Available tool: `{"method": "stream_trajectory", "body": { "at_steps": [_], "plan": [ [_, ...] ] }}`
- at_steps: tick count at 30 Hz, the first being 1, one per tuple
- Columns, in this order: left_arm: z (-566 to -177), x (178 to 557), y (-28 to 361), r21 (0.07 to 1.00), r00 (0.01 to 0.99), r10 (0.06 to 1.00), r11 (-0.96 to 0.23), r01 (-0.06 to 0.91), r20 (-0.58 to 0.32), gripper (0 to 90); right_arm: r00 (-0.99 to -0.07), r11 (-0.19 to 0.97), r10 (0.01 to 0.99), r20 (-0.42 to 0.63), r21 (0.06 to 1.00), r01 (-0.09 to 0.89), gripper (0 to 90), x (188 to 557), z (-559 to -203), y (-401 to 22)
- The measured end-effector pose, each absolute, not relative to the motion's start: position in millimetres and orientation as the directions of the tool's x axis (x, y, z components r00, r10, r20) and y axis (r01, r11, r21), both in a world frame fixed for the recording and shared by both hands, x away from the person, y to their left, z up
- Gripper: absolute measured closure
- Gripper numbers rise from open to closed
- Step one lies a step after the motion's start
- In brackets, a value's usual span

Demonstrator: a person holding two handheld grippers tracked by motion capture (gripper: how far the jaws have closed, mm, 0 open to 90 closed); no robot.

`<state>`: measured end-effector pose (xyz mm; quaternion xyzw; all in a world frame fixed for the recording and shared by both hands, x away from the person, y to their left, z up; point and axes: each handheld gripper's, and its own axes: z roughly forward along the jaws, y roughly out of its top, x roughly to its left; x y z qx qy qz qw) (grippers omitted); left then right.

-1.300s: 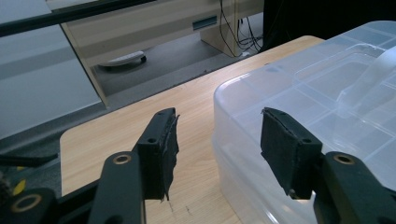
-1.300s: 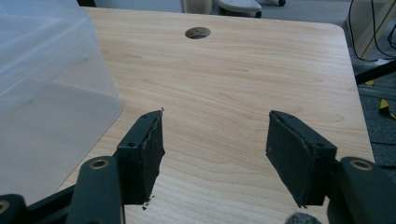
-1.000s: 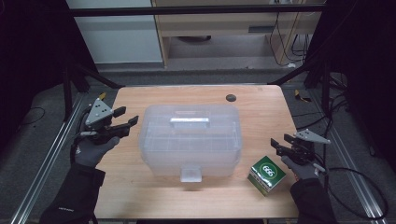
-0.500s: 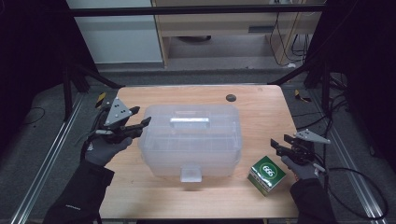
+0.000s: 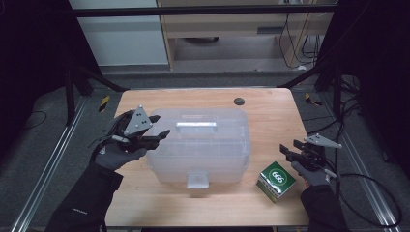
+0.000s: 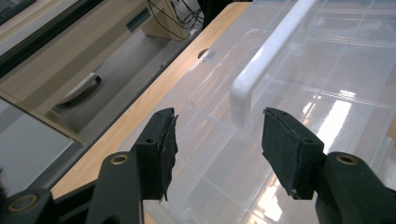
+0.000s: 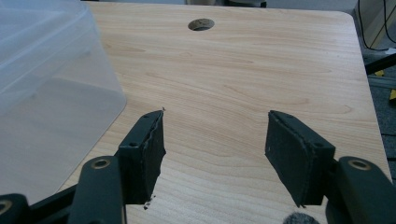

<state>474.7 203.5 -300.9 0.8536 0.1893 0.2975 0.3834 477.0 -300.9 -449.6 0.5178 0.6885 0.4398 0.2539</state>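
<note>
Standing in the middle of the wooden bench [image 5: 270, 116], a clear plastic storage box [image 5: 203, 150] is seen with its lid on and its white handle [image 5: 196, 126] lying flat across the top; a latch tab [image 5: 197, 180] hangs at its near side; the left tongs [image 5: 162, 137] are held over the box's left edge, raised above the lid, by a gloved hand [image 5: 113, 153]; in the left gripper view the pads [image 6: 161, 149] are seen spread wide with nothing between them, the near end of the handle lying just beyond the gap; the right tongs [image 5: 286, 152] are held at the right near part of the bench, well apart from the box, their jaws also spread and empty over bare wood in the right gripper view; a green and white carton [image 5: 276, 181] marked 666 is set near the front edge, just left of the right tongs; a round cable hole [image 5: 238, 101] is seen at the far side of the bench, beyond the box.
</note>
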Motion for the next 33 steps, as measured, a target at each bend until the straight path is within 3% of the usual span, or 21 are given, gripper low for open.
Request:
{"method": "stream_trajectory", "body": {
  "at_steps": [17, 33],
  "plan": [
    [-305, 478, 171, 0.666, 0.747, 0.466, -0.745, 0.042, 0.475, 41.8, -0.345, 0.084, 0.932, 0.110, 0.861, 0.502, 39.2, 478, -450, -300],
    [-313, 487, 143, 0.545, 0.715, 0.382, -0.839, 0.002, 0.586, 46.0, -0.354, 0.089, 0.928, 0.112, 0.858, 0.506, 41.9, 477, -450, -300]
  ]
}}
